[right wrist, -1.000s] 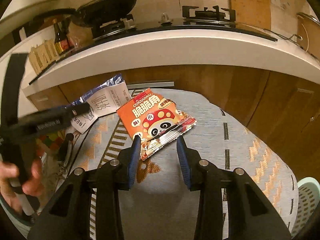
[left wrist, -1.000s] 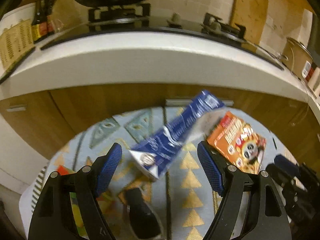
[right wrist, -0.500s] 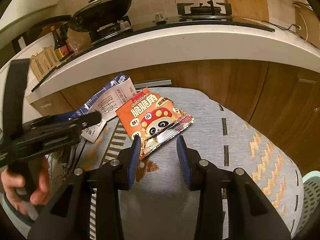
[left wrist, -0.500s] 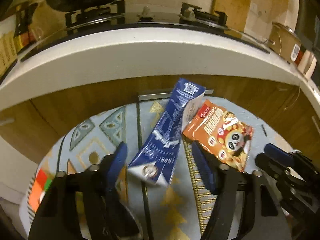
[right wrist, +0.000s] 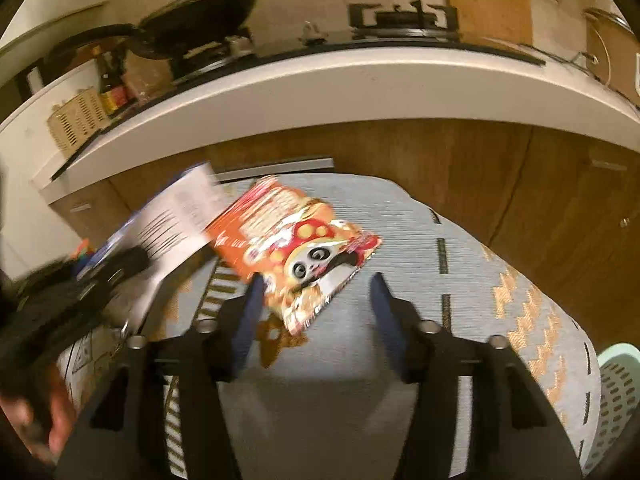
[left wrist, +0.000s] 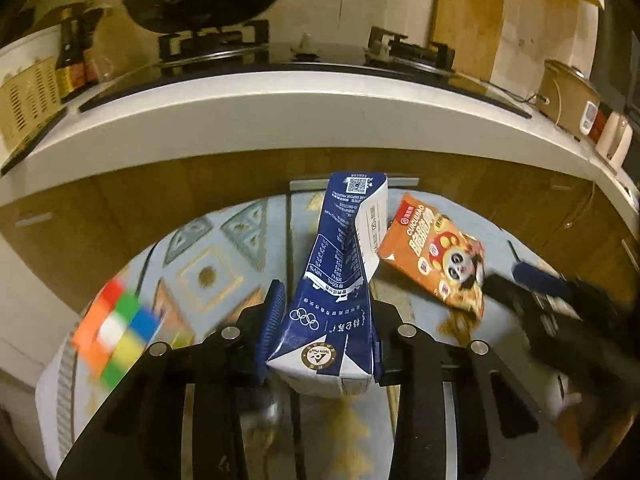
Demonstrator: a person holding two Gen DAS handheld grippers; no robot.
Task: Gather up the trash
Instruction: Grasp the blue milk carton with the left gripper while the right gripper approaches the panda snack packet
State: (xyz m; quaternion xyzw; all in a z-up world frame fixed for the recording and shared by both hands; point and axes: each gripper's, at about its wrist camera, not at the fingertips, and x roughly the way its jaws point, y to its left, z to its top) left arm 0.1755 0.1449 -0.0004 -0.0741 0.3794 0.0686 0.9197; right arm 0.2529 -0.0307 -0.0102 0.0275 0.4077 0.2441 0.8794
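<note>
The left gripper [left wrist: 320, 324] had its fingers clamped on the near end of the milk carton [left wrist: 340, 276], hiding its sides; its long axis pointed away toward the counter [left wrist: 304, 116]. The right gripper [right wrist: 316, 304] stood apart over the blurred snack bag [right wrist: 304, 248] lying on the rug [right wrist: 460, 280].

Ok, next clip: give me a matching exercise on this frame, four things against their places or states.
Things:
1. milk carton
2. snack bag
3. right tongs
4. pale green basket

Places or states:
A. at the lower right edge of the right wrist view
B. open, over the rug
C. clamped in the left tongs
D. lying flat on the rug

Pairs: 1-C, 2-D, 3-B, 4-A
</note>
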